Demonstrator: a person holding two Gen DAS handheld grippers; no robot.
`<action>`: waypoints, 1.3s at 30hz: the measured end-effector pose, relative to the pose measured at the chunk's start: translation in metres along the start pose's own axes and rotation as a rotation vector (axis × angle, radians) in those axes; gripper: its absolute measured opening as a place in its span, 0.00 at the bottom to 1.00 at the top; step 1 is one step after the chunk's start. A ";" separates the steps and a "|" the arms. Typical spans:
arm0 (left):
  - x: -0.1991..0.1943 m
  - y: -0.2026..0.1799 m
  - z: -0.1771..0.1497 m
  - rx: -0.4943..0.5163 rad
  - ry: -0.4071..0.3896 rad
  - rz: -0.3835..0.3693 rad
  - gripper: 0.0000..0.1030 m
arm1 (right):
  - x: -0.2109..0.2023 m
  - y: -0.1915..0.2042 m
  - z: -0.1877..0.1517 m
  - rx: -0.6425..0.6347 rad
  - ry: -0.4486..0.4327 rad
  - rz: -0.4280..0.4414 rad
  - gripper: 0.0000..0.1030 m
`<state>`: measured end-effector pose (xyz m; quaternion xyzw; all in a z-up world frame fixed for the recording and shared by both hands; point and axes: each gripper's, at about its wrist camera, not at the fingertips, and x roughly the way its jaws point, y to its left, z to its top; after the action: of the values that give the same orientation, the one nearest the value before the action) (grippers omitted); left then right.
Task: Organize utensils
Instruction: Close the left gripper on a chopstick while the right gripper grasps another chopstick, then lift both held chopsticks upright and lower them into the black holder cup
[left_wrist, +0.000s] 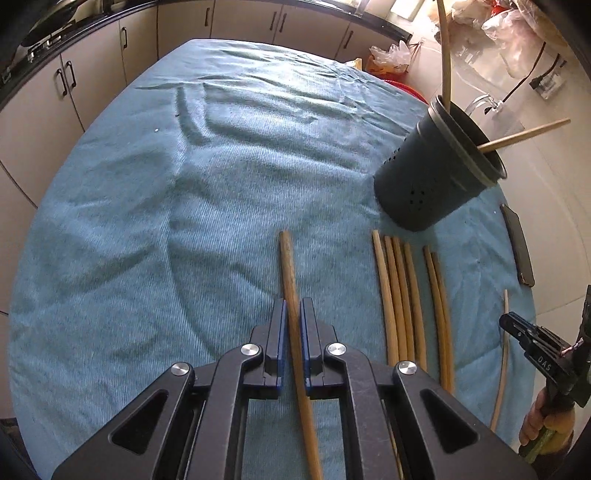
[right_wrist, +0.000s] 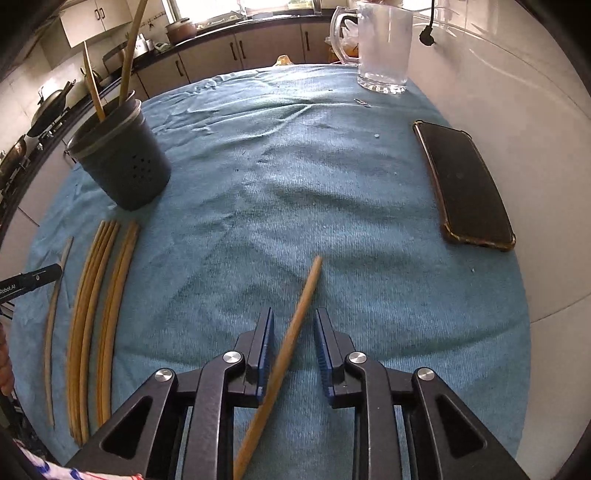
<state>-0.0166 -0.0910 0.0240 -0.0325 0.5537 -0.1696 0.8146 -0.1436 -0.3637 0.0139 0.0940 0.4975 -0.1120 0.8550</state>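
1. Two chopsticks in hand, one per tongs: left tongs (left_wrist: 293, 314) pressed onto a chopstick (left_wrist: 289, 269) that runs straight ahead between the pads, seemingly pinched; right tongs (right_wrist: 293, 325) spread, with another chopstick (right_wrist: 301, 306) slanting through the gap, leaning on the left pad, apparently not clamped.
2. Step judged as pick-up, with delivery to the dark holder (left_wrist: 436, 173) not yet done; two sticks already stand inside it.
3. Next: closing the right tongs, lifting, tipping each stick upright over the rim.
4. Six more chopsticks (left_wrist: 402, 295) lying in a row to the right of the left tongs, short of the holder.
5. Open teal bench cloth (left_wrist: 184, 184) ahead-left; phone (right_wrist: 465, 184) ahead-right of the right tongs near the bench edge; glass jug (right_wrist: 384, 44) far ahead.
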 end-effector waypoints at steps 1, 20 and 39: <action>0.001 -0.001 0.003 0.002 0.004 0.003 0.07 | 0.001 0.001 0.002 -0.004 0.004 -0.005 0.24; 0.014 -0.006 0.025 0.064 -0.036 0.031 0.06 | 0.008 0.013 0.012 -0.053 -0.010 -0.013 0.07; -0.164 -0.046 -0.047 0.163 -0.462 -0.019 0.06 | -0.136 0.020 -0.035 -0.001 -0.378 0.065 0.06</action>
<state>-0.1249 -0.0766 0.1629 -0.0097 0.3369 -0.2096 0.9179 -0.2324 -0.3218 0.1160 0.0868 0.3250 -0.0996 0.9364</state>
